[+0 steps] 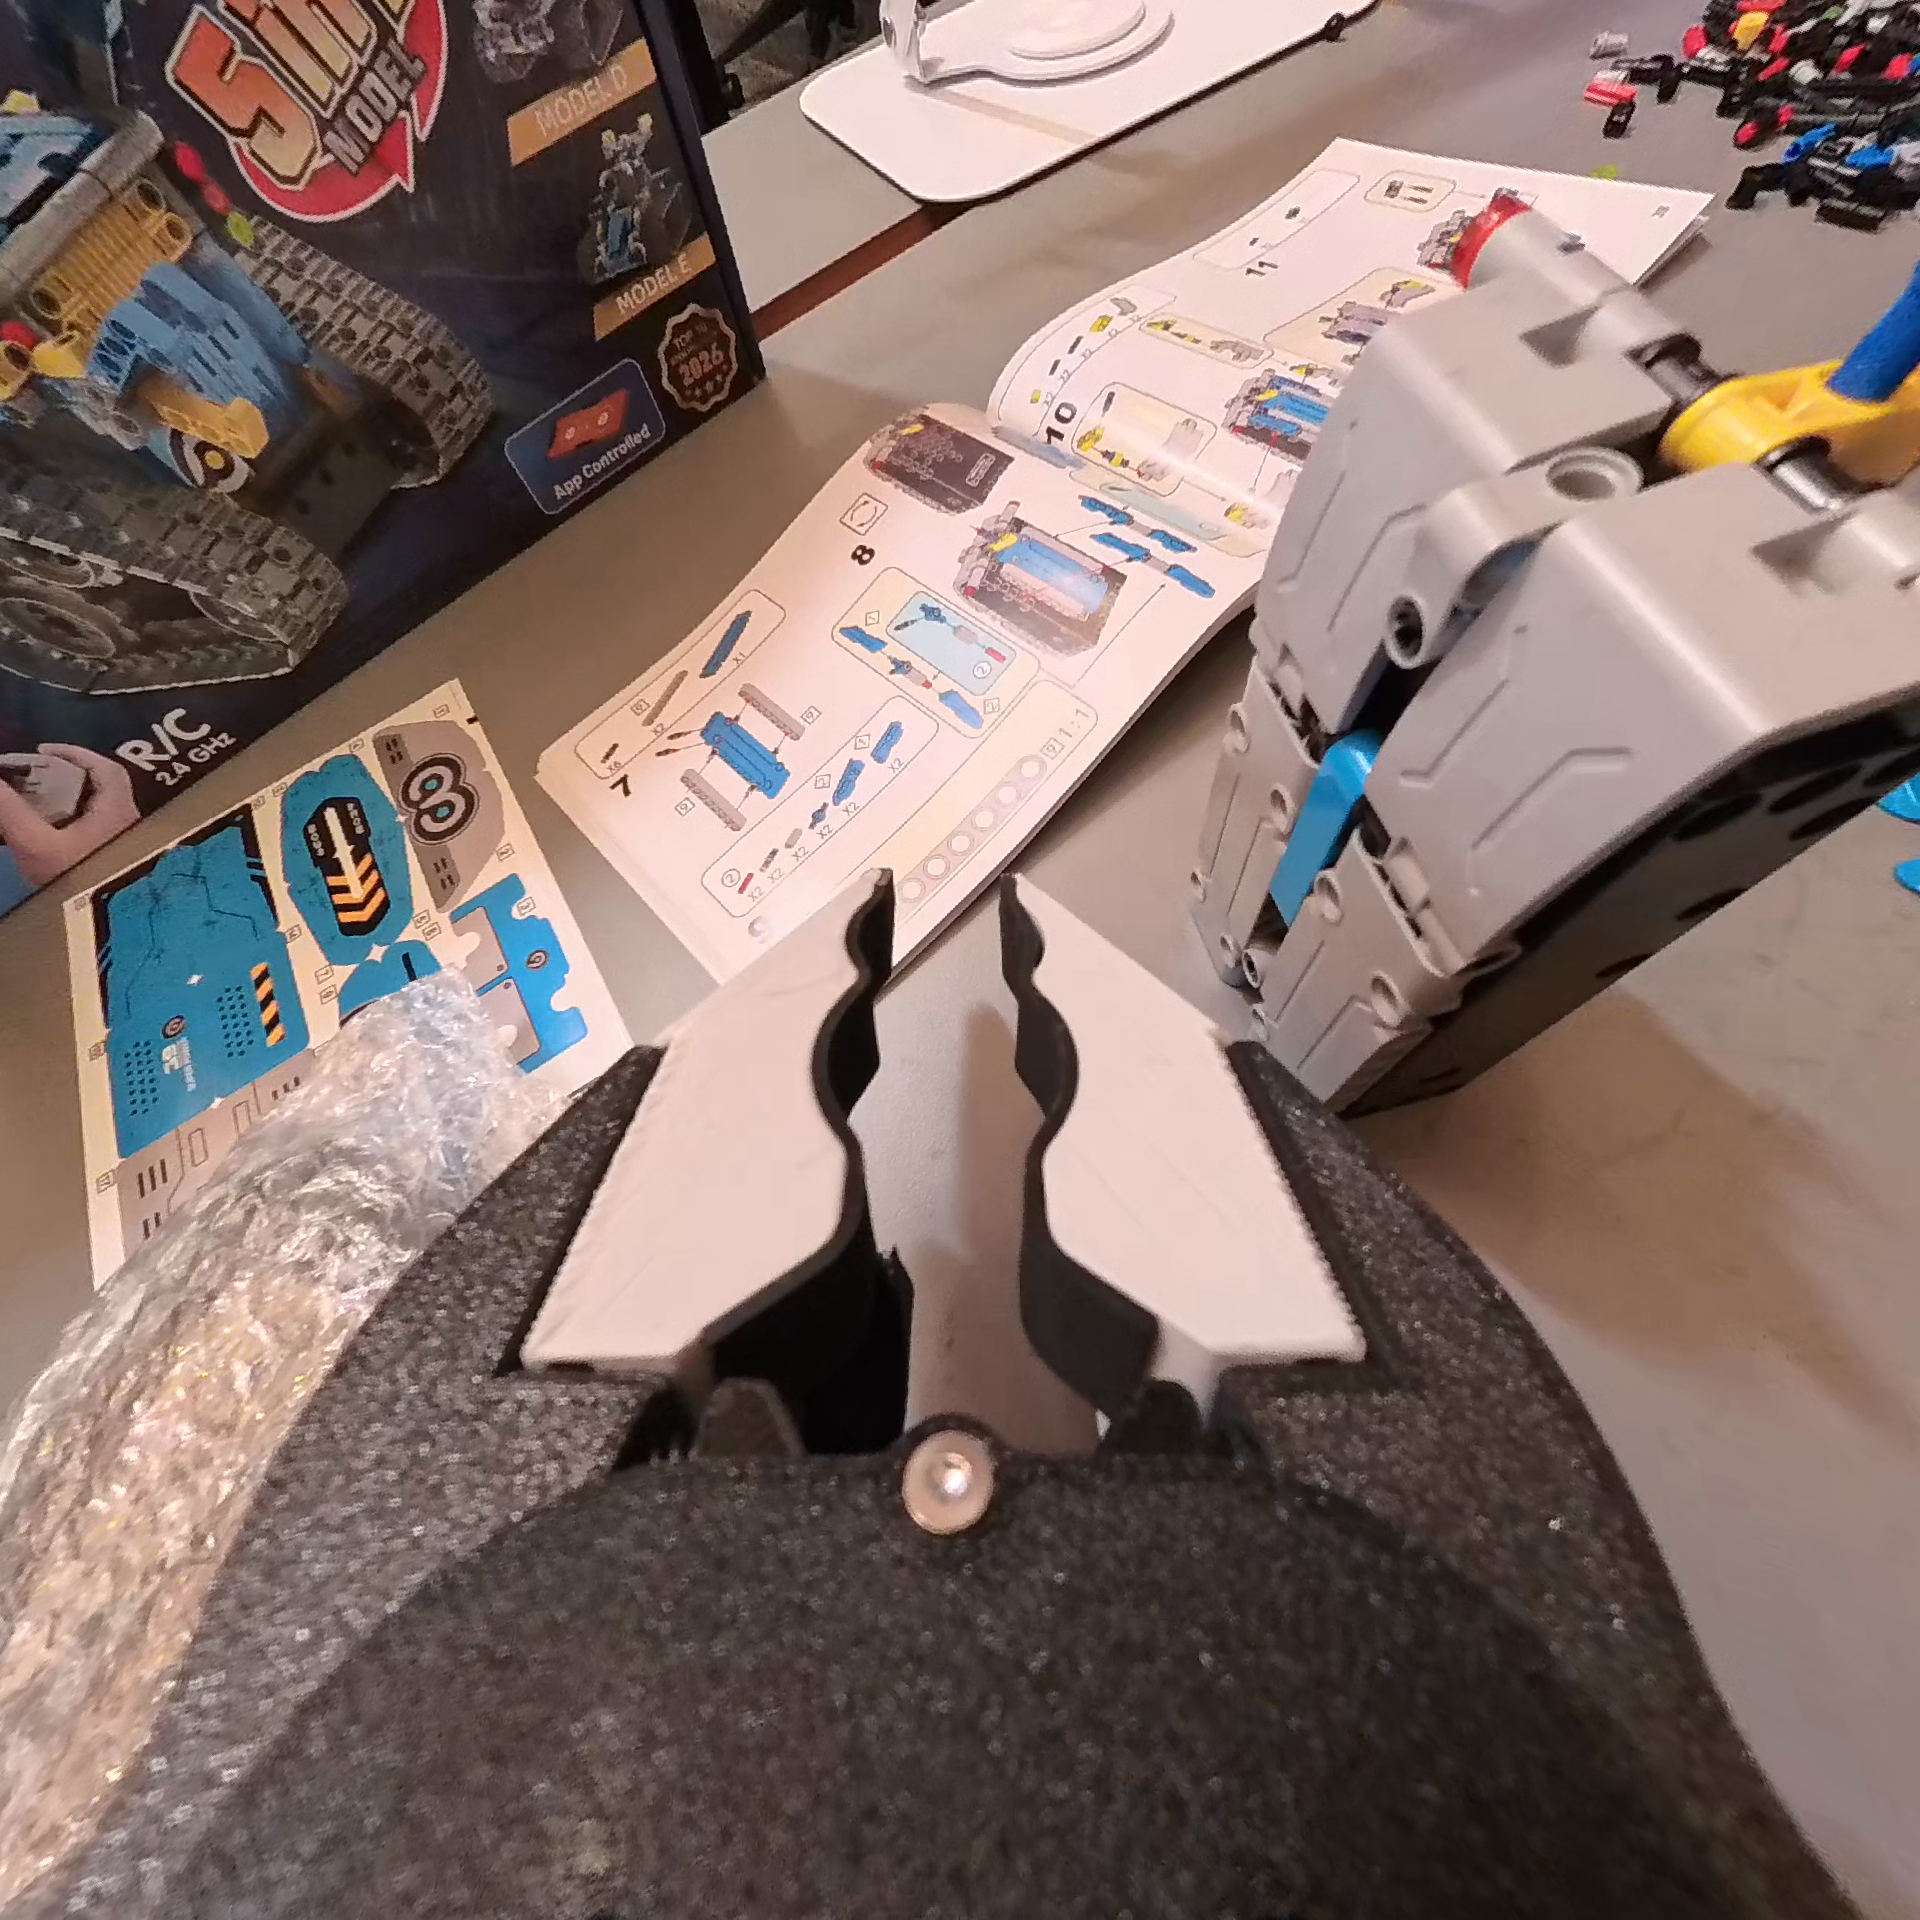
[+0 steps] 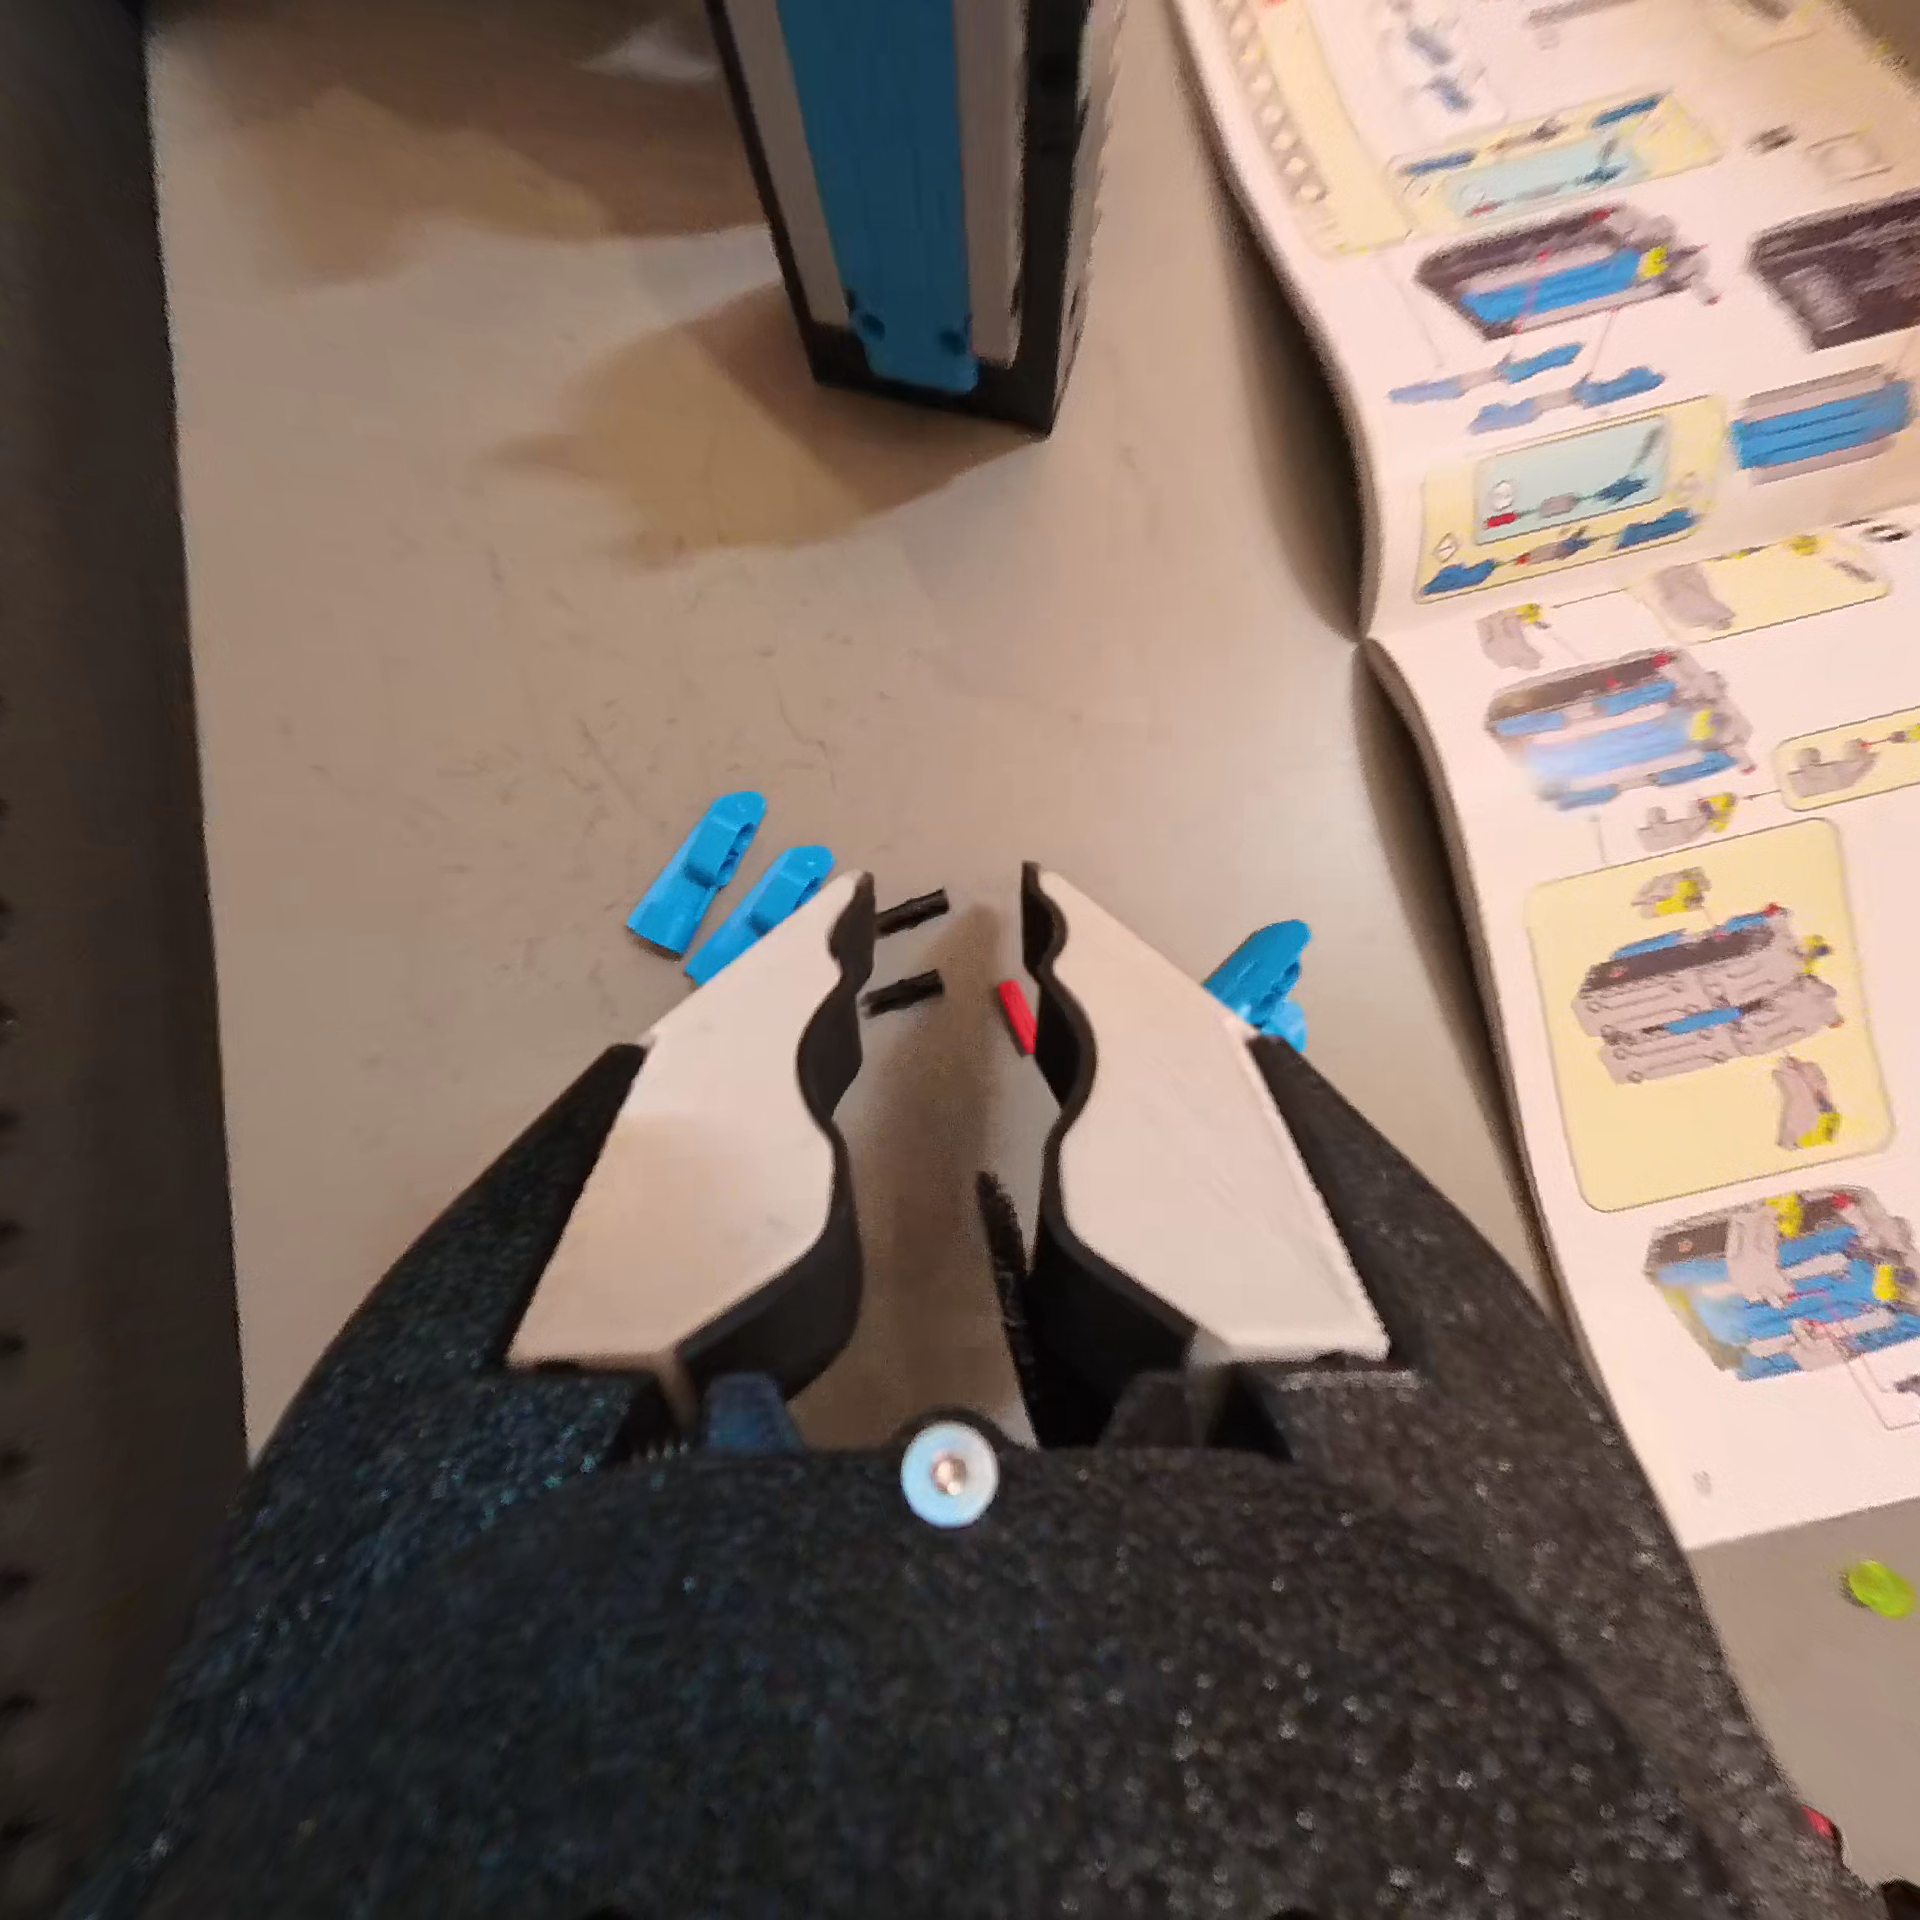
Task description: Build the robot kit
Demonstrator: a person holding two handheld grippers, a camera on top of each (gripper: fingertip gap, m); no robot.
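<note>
My left gripper [image 1: 945, 899] is open and empty above the table, its tips at the near edge of an open instruction booklet [image 1: 1039, 499]. A grey, black and blue brick-built model [image 1: 1538, 665] stands just right of it. My right gripper [image 2: 945, 894] is open and empty, low over the table. Two black pins [image 2: 909, 904] and a small red pin [image 2: 1015, 1013] lie between its fingertips. Two blue connector pieces [image 2: 727, 883] lie left of the left finger, another blue piece [image 2: 1262, 971] right of the right finger. The model [image 2: 914, 208] also stands ahead in the right wrist view.
A toy kit box [image 1: 312, 364] stands at the back left, a sticker sheet [image 1: 312, 935] and bubble wrap [image 1: 208, 1299] in front of it. Loose small parts [image 1: 1787, 104] are heaped far right, beside a white tray [image 1: 1039, 94]. The booklet [image 2: 1662, 727] lies right of my right gripper. To the blue piece [image 2: 1262, 971]: right tips about 5 cm, left tips about 20 cm.
</note>
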